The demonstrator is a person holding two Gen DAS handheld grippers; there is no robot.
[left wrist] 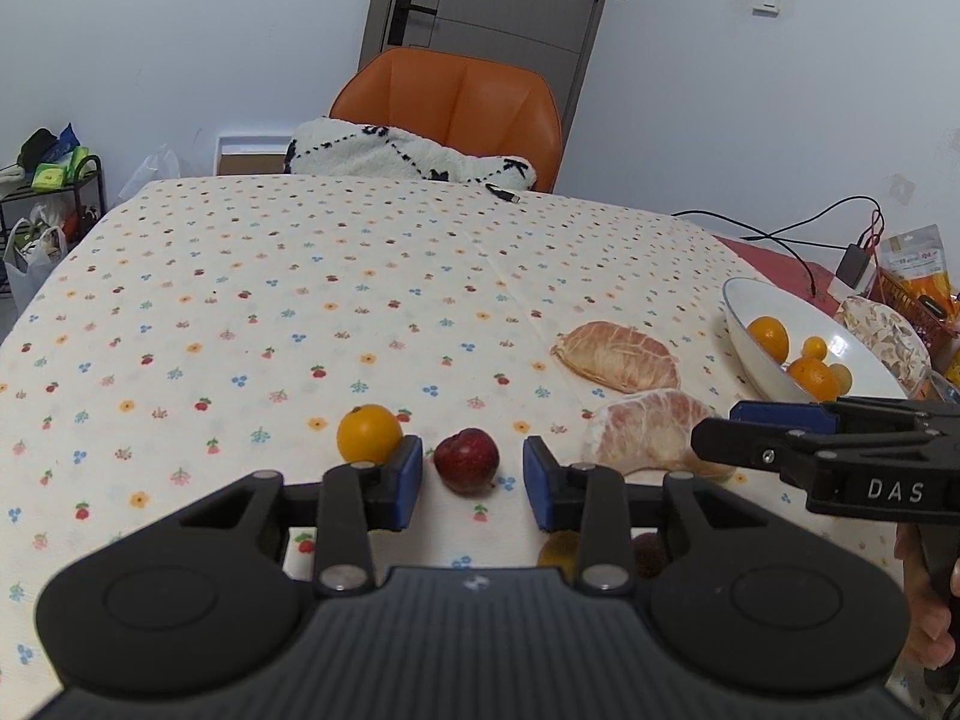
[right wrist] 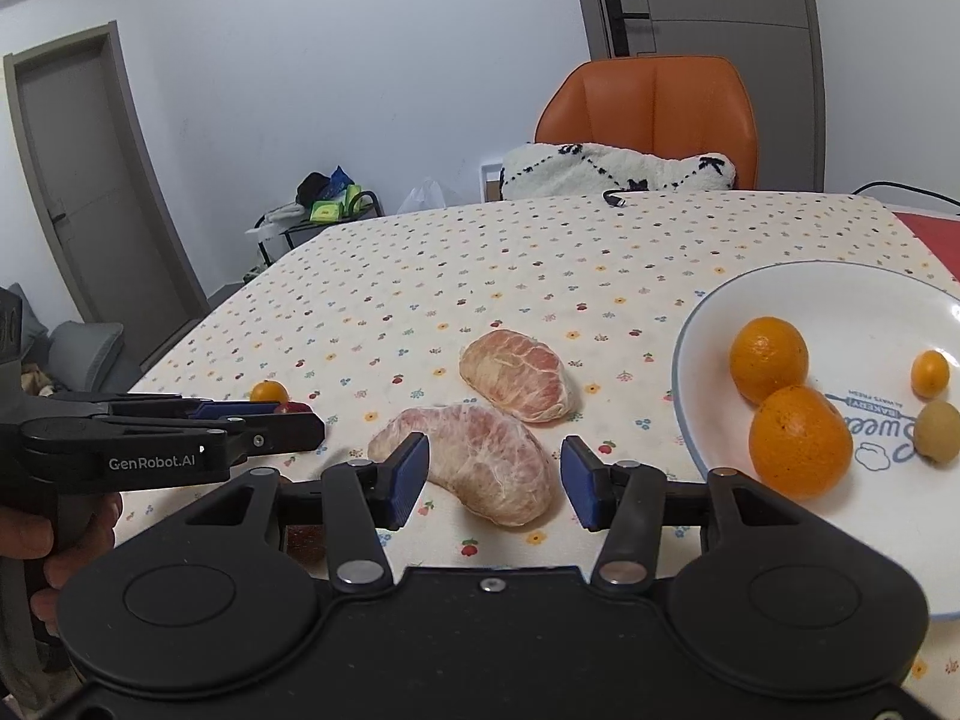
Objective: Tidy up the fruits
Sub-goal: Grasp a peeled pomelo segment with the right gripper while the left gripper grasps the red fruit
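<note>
Both jaws stand apart and hold nothing. Your left gripper (left wrist: 473, 474) has its blue pads on either side of a small dark-red round plum (left wrist: 466, 459), which lies on the floral-print cloth of the desk (left wrist: 240, 300) in the gap, touching neither pad. A small round orange (left wrist: 368, 433) sits just beside the left pad's outer face.

Your right gripper (right wrist: 495, 480) straddles the near end of a peeled, pale-pink curved pomelo segment (right wrist: 474, 456); the pads flank it, and whether either one brushes it you cannot tell. A second peeled pomelo segment (right wrist: 517, 375) lies just beyond the first.

To the right stands a white round bowl with a blue rim (right wrist: 690, 330). It holds two larger oranges (right wrist: 801, 441), a small orange kumquat (right wrist: 930, 373) and a small yellowish-green round fruit (right wrist: 937, 431).

Your two grippers are close together, side by side, each held in a hand (right wrist: 60, 540).
</note>
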